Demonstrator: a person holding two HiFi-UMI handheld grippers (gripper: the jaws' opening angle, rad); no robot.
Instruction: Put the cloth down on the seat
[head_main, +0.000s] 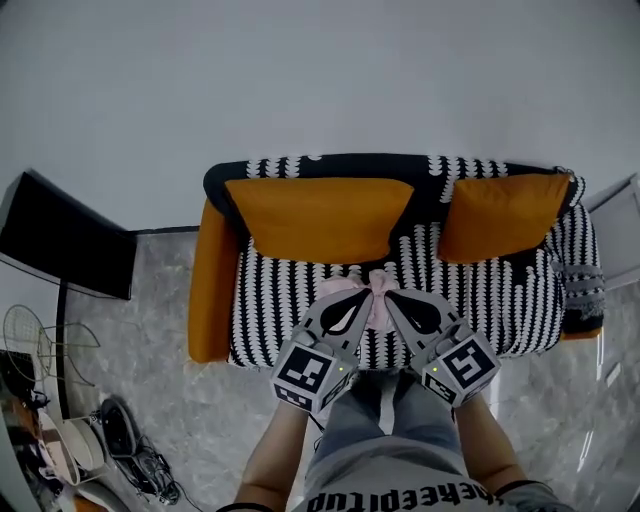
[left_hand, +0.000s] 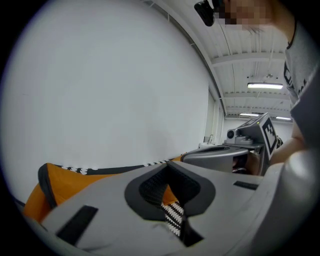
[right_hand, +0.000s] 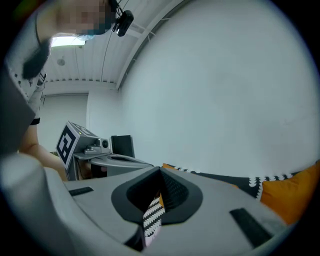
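Over the seat, clearest overhead: pink cloth.

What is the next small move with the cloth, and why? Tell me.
Probably lower both together toward the striped seat. The left gripper and right gripper are shut on the pink cloth, which appears bunched between their tips above the seat, not yet lying on it.

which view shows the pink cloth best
The head view: the pink cloth sits bunched between the tips of the left gripper and the right gripper, above the striped seat. Both gripper views show mostly their own shut grey jaws; the cloth can hardly be made out there.
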